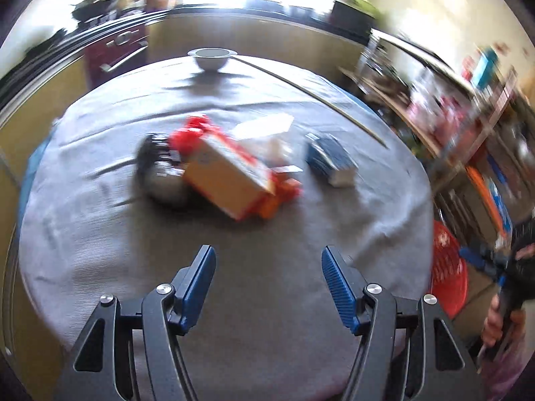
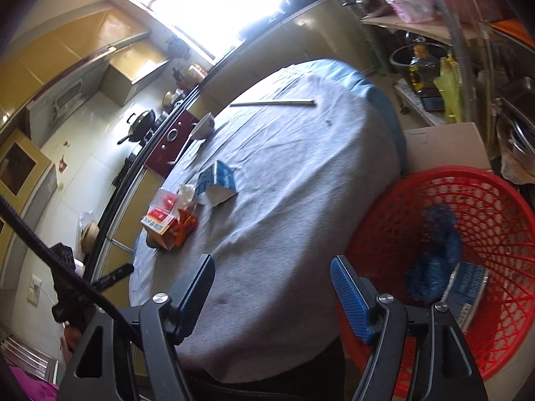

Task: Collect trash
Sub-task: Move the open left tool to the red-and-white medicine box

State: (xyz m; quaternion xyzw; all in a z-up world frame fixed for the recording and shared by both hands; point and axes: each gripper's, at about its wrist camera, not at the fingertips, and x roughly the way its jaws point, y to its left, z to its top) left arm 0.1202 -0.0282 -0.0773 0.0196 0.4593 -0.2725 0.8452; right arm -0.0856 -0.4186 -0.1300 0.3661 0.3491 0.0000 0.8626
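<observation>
- Left gripper (image 1: 267, 260): jaws spread wide, holding nothing, above the grey tablecloth (image 1: 234, 267).
- Right gripper (image 2: 271, 272): jaws spread, empty, beside the red basket (image 2: 495, 200).
- Orange carton (image 1: 227, 180) and blue-white carton (image 1: 331, 160) lie mid-table, apart.
- 1 blue carton (image 2: 466, 292) and a blue wrapper (image 2: 434, 264) lie inside the basket.

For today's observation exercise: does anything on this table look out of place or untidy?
Yes. A jumble of litter lies mid-table: an orange carton tipped over a dark shiny object, with crumpled white paper behind. A blue-and-white carton lies on its side nearby. The red basket already holds some blue trash.
</observation>
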